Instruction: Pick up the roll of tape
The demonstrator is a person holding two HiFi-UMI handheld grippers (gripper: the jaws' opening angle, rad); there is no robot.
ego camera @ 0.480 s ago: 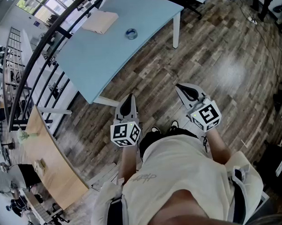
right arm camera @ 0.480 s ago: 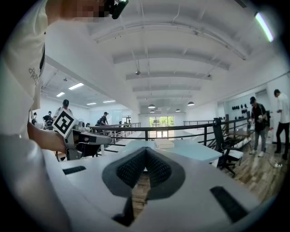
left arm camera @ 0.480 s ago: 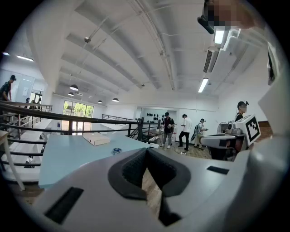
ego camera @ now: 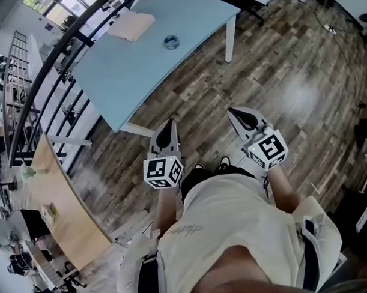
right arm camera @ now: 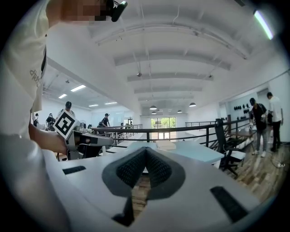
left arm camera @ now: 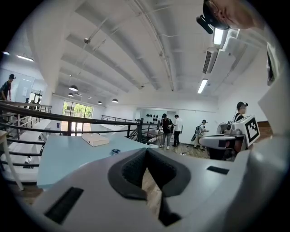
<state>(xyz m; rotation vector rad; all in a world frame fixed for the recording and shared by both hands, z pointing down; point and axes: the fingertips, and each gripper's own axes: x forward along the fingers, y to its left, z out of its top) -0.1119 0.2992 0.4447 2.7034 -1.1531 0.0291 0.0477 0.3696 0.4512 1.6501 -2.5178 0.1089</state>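
Observation:
The roll of tape (ego camera: pixel 171 42) is a small bluish ring lying on the light blue table (ego camera: pixel 138 66), far ahead of both grippers; it also shows as a tiny dark ring (left arm camera: pixel 116 151) in the left gripper view. My left gripper (ego camera: pixel 166 129) is held over the wooden floor, short of the table's near edge, jaws shut with nothing between them. My right gripper (ego camera: pixel 233 113) is held level beside it, further right, also shut and empty. Both grippers point roughly towards the table.
A flat beige box (ego camera: pixel 130 26) lies on the table beyond the tape. A black railing (ego camera: pixel 60 54) runs along the table's left side. A wooden desk (ego camera: pixel 65 213) stands at lower left. Several people (left arm camera: pixel 171 130) stand far off; a chair (right arm camera: pixel 229 145) is at right.
The view has shifted slightly, so the table and floor sit a little differently. Both grippers keep the same pose, shut and side by side.

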